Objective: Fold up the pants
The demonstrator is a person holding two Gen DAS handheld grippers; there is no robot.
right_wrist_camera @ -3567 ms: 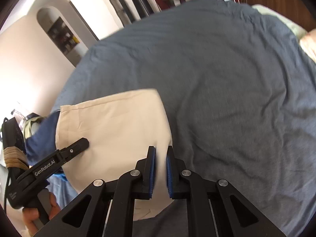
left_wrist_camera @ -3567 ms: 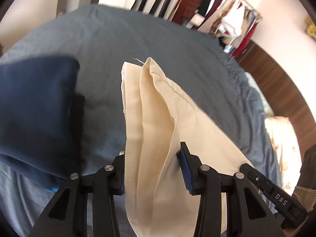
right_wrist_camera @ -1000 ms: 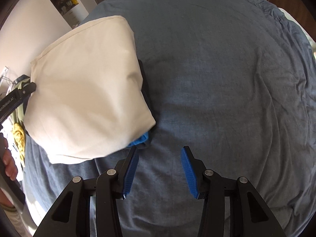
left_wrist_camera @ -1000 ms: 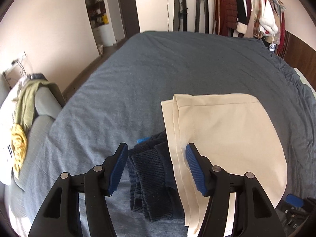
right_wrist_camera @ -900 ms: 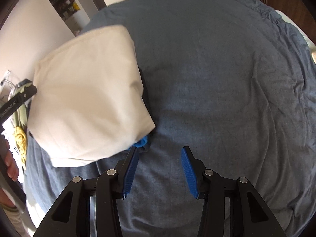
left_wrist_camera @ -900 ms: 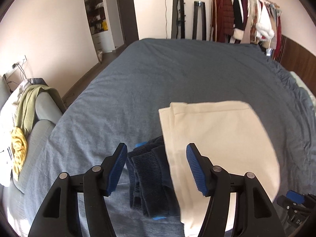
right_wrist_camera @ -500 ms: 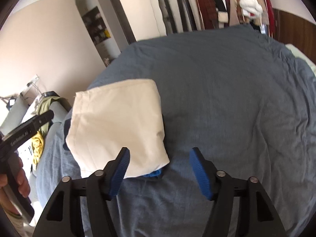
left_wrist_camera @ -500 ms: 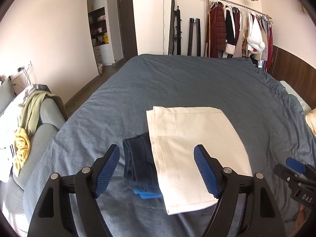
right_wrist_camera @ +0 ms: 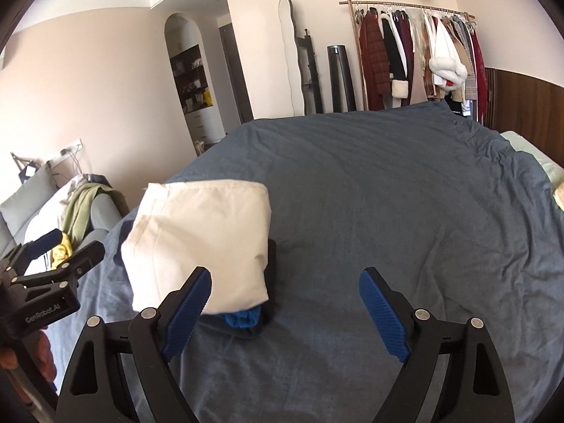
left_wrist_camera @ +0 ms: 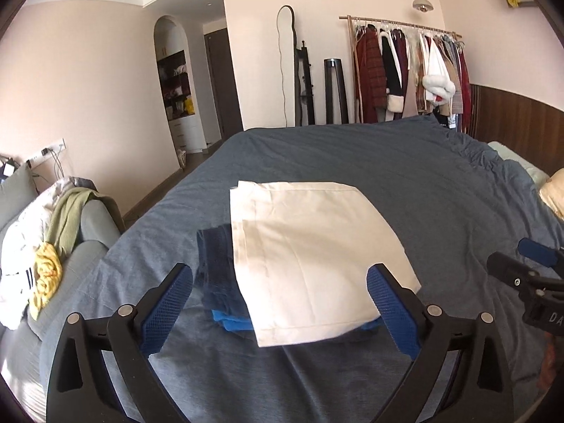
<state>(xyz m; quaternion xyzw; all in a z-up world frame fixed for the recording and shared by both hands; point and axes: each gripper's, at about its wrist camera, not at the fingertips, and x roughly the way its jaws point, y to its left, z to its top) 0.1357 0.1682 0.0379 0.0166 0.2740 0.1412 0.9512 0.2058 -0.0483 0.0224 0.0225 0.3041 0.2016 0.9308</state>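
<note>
The folded cream pants lie on top of a pile of folded dark navy and blue clothes on the blue-grey bed. They also show in the right wrist view at the left, above the dark pile. My left gripper is open and empty, raised above and behind the pile. My right gripper is open and empty, raised over the bed to the right of the pile. Each gripper shows in the other's view: the right one, the left one.
A grey sofa with green, white and yellow clothes stands left of the bed. A clothes rack with hanging garments, a mirror and a doorway are at the far wall. Pillows lie at the right edge.
Both grippers let go of the cream pants, opened wide and drew back and up from the pile. The pants now rest flat on the dark pile.
</note>
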